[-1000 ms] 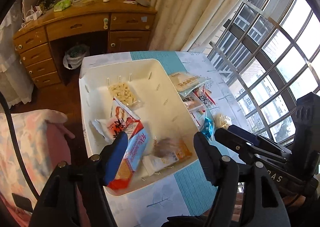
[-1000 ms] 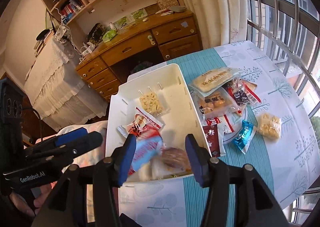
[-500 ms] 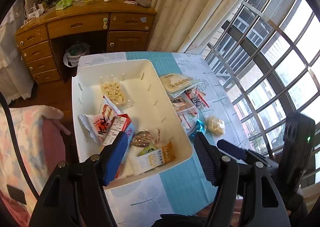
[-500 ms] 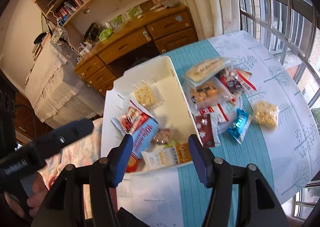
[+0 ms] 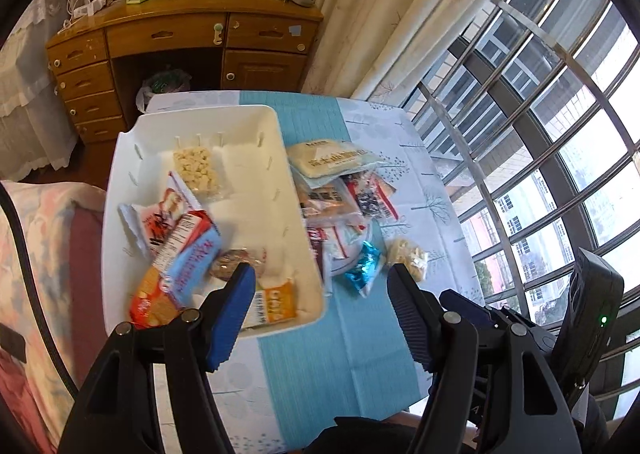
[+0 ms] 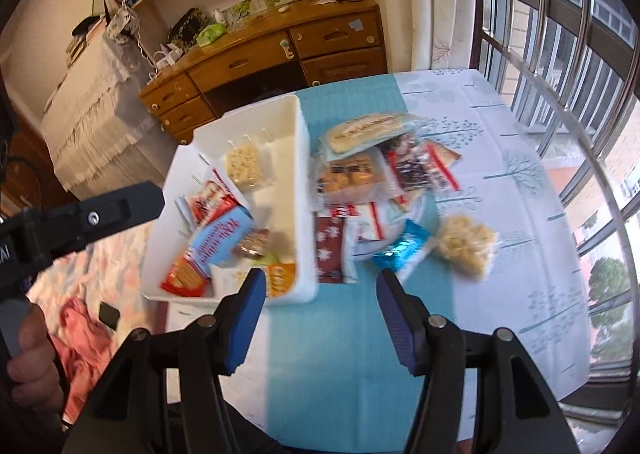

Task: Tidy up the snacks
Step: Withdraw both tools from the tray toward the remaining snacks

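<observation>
A white bin [image 5: 248,121] on the table holds several snacks: a bag of pale puffs [image 5: 196,169], a red-and-white packet [image 5: 160,221], a blue cracker box [image 5: 188,262] and an orange packet [image 5: 276,302]. To its right lies a loose pile: a beige packet [image 6: 366,129], a dark red packet [image 6: 330,250], a blue foil packet [image 6: 402,250] and a puff bag [image 6: 464,242]. My left gripper [image 5: 320,274] hangs open and empty above the bin's near right corner. My right gripper [image 6: 320,278] is open and empty above the dark red packet.
The table wears a white and teal cloth [image 5: 360,354] with bare room at its near edge. A wooden desk [image 5: 192,33] stands beyond, a barred window [image 5: 540,133] on the right, and a bed with pink bedding [image 5: 36,254] on the left. A hand [image 6: 28,350] holds the left gripper.
Both grippers have drifted from over the bin's middle toward its right side and the pile. The right jaws stand slightly wider. Both stay empty.
</observation>
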